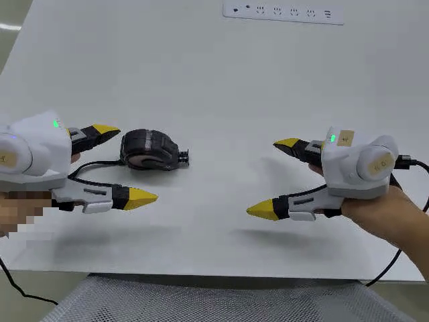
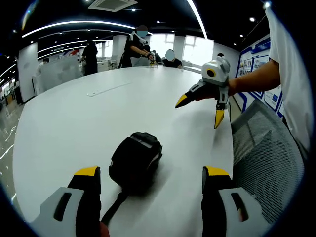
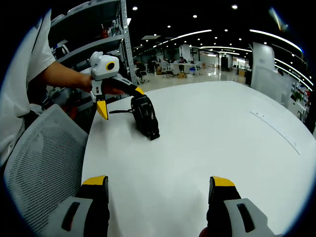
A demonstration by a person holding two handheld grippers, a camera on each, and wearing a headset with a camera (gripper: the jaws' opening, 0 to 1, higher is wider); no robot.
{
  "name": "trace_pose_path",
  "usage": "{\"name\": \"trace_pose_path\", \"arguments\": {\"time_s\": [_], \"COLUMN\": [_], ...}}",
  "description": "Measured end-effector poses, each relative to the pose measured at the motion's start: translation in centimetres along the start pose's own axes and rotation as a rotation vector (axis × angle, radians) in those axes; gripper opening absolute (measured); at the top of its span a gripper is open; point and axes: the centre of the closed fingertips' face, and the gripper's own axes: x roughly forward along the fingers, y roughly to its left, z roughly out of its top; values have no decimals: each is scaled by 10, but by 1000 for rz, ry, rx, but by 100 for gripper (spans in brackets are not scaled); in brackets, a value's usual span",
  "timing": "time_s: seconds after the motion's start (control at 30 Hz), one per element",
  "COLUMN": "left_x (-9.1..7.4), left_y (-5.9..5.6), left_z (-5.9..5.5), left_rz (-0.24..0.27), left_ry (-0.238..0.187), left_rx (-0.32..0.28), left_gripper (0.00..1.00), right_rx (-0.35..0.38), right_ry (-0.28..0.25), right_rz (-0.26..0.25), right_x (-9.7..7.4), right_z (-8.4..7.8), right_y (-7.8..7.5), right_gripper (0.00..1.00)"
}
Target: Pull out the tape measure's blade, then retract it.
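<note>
Looking down in the head view, the black tape measure [image 1: 149, 150] lies on the white table [image 1: 214, 80] in the left half of the frame. It sits between the yellow tips of the left gripper [image 1: 129, 163], whose jaws are spread wide and touch nothing. At the right, well apart from it, the right gripper [image 1: 268, 176] hovers with its jaws equally spread and empty. A power strip [image 1: 281, 11] lies at the upper edge, and a mesh chair [image 1: 201, 302] shows along the bottom.

In the left gripper view, the tape measure [image 2: 136, 160] rests at lower centre, just ahead of the left gripper [image 2: 151, 173] and between its parted jaws. The right gripper [image 2: 200, 111] is at upper right, its jaws apart.

In the right gripper view, the right gripper [image 3: 159, 180] gapes over bare table at the bottom. The tape measure [image 3: 144, 116] lies left of centre beside the left gripper [image 3: 120, 101].
</note>
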Motion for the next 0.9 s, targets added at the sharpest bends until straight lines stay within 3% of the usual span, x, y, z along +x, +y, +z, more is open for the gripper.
{"name": "trace_pose_path", "arguments": {"time_s": [0.27, 0.53, 0.9], "left_x": [5, 7, 12], "left_y": [4, 16, 20], "left_z": [-11, -12, -12], "left_rz": [-31, -35, -60], "left_ry": [51, 67, 81], "left_rx": [47, 80, 119], "left_gripper": [71, 59, 43], "right_rx": [-18, -21, -24], "right_ry": [4, 9, 10], "right_rz": [13, 20, 36], "right_x": [4, 7, 13], "right_z": [7, 5, 6], "right_y": [3, 4, 5], "right_gripper": [81, 81, 80]}}
